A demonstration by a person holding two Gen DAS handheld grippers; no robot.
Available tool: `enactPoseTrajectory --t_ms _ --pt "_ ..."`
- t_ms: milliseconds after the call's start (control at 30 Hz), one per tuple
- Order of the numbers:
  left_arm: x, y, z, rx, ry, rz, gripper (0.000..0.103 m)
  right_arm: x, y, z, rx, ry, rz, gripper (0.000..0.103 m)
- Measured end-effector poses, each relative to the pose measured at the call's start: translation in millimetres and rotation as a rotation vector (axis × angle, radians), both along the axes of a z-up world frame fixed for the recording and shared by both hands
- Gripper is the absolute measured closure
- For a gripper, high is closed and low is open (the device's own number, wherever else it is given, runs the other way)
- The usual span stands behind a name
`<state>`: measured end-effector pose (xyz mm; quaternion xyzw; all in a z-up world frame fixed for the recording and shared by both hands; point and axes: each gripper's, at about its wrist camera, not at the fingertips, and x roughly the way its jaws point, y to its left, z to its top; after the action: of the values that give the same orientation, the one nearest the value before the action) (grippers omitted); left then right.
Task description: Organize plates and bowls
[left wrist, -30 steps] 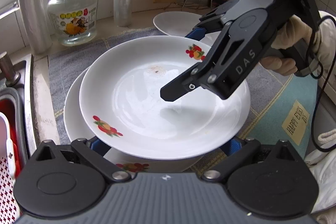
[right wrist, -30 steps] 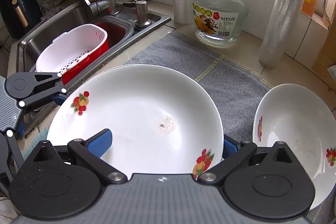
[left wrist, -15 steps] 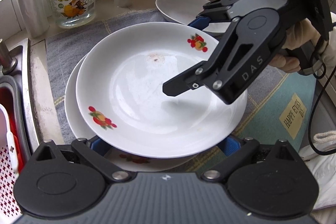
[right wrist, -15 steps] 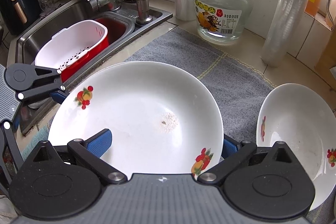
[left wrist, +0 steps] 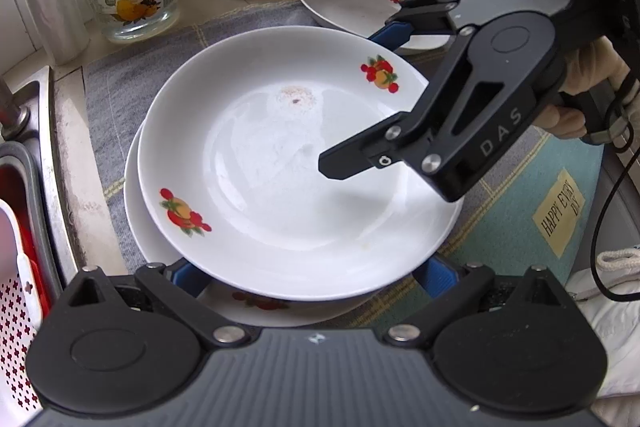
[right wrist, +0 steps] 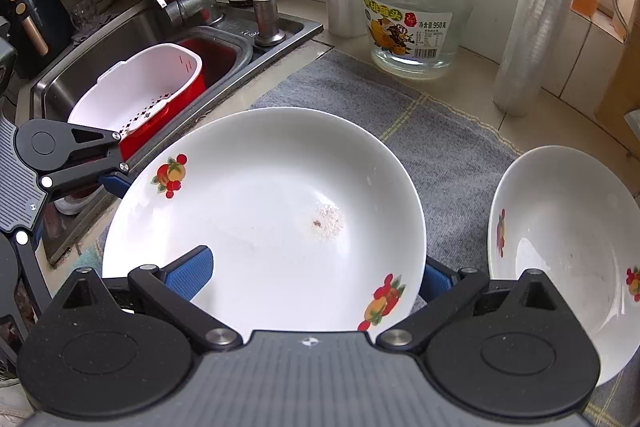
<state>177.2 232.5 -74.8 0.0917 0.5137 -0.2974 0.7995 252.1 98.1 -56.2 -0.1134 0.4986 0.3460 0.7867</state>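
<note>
The white fruit-printed plate [right wrist: 264,219] rests on another plate [left wrist: 168,259] near the grey mat's [right wrist: 352,95] sink-side edge, both grippers [left wrist: 312,267] [right wrist: 316,267] spread wide around it, a white bowl [right wrist: 568,247] beside.

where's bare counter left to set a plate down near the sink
Bare grey mat between the top plate, the jar and the sink. A narrower strip separates the plate from the bowl. The window ledge behind, with rolls and bottles, is crowded.
</note>
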Motion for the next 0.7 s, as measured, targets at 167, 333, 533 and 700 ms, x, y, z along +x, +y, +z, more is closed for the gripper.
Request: enactPoseTrajectory --t_ms 167,333,533,700 --pt "3 2 3 -0.016 0.036 0.014 0.002 -2 -3 2 0.013 0.012 -0.008 0.000" --pt "4 2 2 -0.017 0.042 0.011 0.002 -2 -7 5 0.029 0.026 -0.017 0.000" --pt "2 3 2 -0.019 0.045 0.009 0.001 -4 -17 11 0.072 0.057 -0.044 0.000" --pt "1 2 1 -0.014 0.045 0.010 0.001 -8 -24 16 0.087 0.057 -0.055 0.000"
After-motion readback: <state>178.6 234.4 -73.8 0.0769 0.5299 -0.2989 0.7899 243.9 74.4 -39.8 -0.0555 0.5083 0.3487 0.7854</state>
